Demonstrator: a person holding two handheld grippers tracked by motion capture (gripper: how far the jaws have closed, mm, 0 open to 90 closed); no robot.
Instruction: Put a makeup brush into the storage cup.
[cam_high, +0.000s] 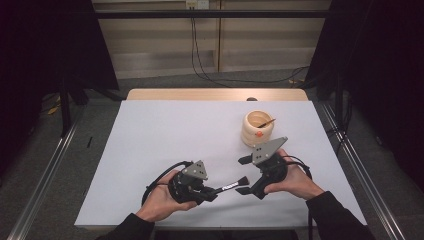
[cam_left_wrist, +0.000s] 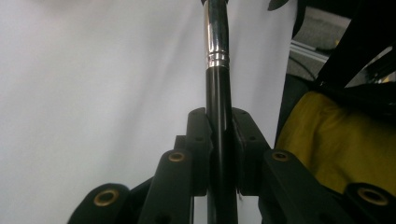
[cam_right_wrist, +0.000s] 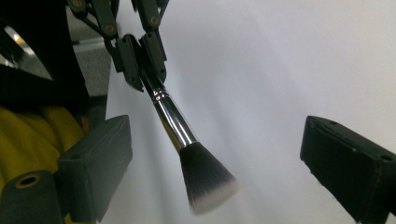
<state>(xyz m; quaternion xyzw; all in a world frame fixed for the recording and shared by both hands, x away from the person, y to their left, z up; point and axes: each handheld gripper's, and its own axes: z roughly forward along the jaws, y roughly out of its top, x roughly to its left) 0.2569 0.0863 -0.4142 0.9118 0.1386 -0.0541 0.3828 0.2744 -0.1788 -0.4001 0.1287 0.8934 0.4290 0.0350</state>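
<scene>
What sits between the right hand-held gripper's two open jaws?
The makeup brush head, untouched by either jaw, as the right gripper view shows; the left hand-held gripper clamps its handle.

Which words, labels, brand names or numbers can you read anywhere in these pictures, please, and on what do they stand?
None can be read.
Makeup brush: pale marks on its black handle in the high view, too small and blurred to read; the handle is plain where the left tongs clamp it.
Wooden ring-shaped holder: no lettering visible.
Right tongs, standing open: no markings.
</scene>
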